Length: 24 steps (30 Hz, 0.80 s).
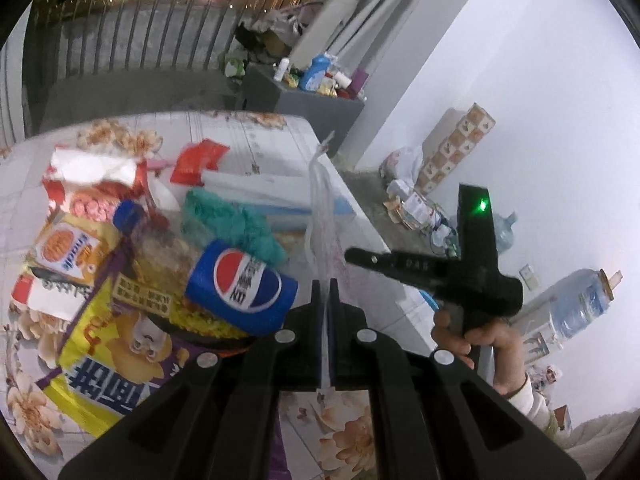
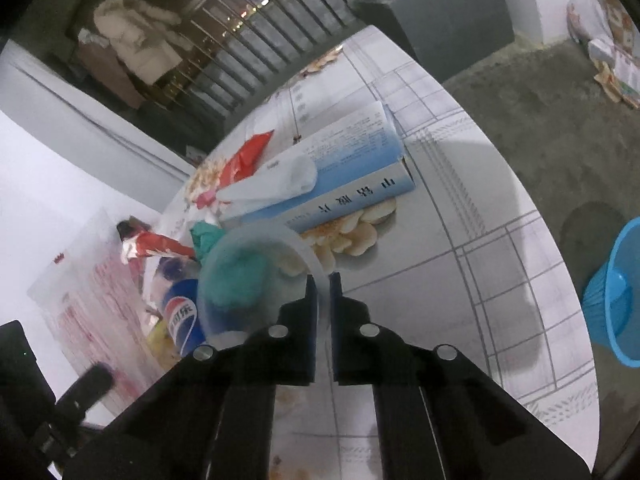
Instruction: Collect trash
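Along the worktop's (image 1: pixel 260 136) left edge, in the left wrist view, lies the trash heap. I count one big yellow snack packet (image 1: pixel 108 364), one smaller biscuit packet (image 1: pixel 64 252), one red sachet (image 1: pixel 200 160), one green crumpled wad (image 1: pixel 236 220) and one Pepsi can (image 1: pixel 244 284); anything deeper in the pile is hidden.

The can lies on its side, long axis slanting down toward the left tongs (image 1: pixel 329 292), just beside them – the nearest piece. Those tongs are pressed together on the film of one thin plastic bag (image 1: pixel 320 216), which rises as a strip above them.

Further right, a hand (image 1: pixel 468 332) holds the right tongs (image 2: pixel 323 280), also clamped on the bag's translucent rim. The rim loops open toward the wad in the right wrist view.

So the heap lies left of the bag mouth, nearer the left hand – though both tongs are occupied. One book (image 2: pixel 352 168) rests toward the far edge, and one blue basket (image 2: pixel 616 292) stands on the floor.
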Tool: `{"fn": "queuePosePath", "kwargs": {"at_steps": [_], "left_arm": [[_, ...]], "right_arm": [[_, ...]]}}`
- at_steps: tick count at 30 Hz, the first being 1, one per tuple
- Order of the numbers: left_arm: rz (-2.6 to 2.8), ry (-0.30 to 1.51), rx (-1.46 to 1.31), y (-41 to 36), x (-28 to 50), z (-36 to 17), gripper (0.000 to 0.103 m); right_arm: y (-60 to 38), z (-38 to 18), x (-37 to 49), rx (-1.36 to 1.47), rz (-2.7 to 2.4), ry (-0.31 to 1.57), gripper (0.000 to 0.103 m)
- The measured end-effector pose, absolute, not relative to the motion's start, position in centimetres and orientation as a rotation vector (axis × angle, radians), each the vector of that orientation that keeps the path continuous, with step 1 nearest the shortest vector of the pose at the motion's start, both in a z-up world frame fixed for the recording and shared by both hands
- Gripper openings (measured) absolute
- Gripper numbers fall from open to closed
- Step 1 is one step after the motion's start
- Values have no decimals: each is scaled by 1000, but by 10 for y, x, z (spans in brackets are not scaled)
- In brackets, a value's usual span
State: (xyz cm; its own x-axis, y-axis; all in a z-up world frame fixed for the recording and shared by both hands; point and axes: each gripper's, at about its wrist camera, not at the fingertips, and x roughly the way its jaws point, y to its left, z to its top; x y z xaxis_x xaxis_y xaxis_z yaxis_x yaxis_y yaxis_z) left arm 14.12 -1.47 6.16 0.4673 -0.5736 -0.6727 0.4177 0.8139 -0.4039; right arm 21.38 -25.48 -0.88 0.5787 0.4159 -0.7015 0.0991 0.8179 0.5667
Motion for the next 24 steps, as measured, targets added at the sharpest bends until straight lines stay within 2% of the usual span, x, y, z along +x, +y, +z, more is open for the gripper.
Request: {"fn": "queuePosePath", "kwargs": {"at_steps": [11,18,24], "left_arm": [[-663,870,-71,-76,141,78,2],[-881,952,43,-198,148,76,2],[-1057,1081,196,-331,152,30,2]], "right_arm": [[-320,19,148,713,125,783,4],[-421,15,67,797,-163,672,4],[-496,-43,18,936,-411,705,4]]}}
